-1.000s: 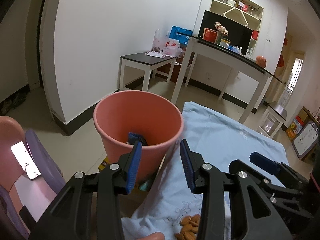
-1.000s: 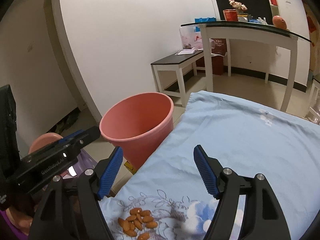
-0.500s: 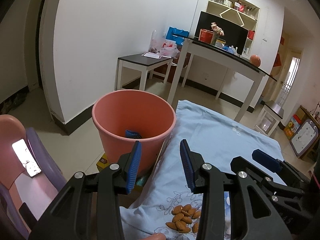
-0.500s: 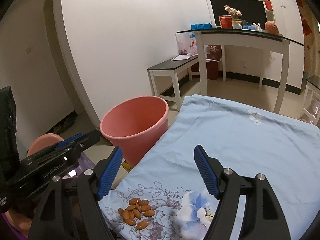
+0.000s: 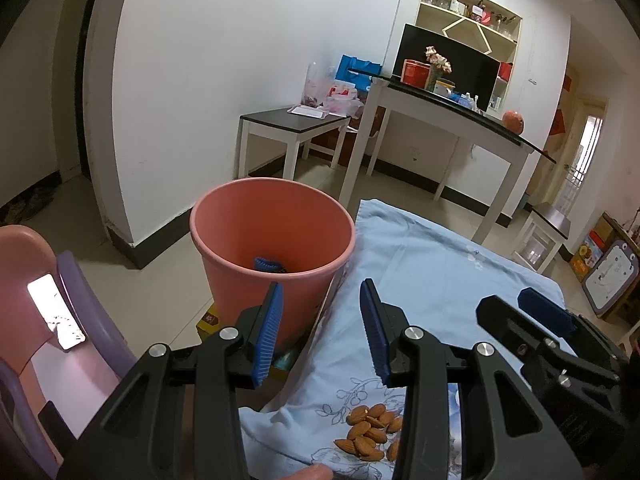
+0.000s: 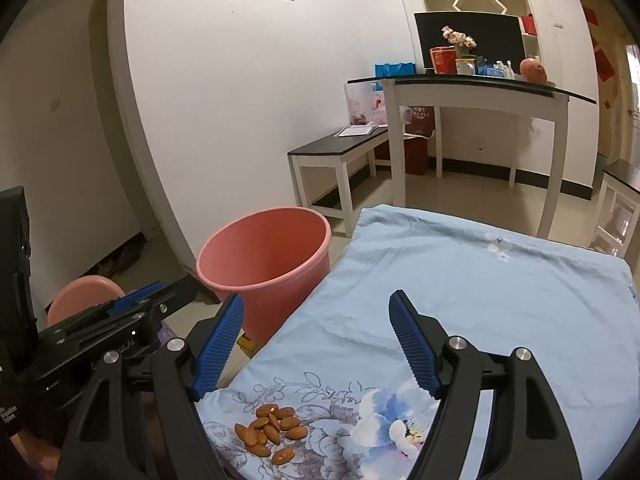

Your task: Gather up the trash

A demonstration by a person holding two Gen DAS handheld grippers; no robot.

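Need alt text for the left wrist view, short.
The open, empty left gripper points at a salmon-pink bucket standing beside a light blue floral cloth, a dark blue item inside. A pile of almonds lies on the cloth.

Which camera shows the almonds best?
The right wrist view: the almonds lie as a whole pile in the open on the blue cloth, below the open right gripper. In the left wrist view the almonds are partly hidden behind the left gripper's finger.
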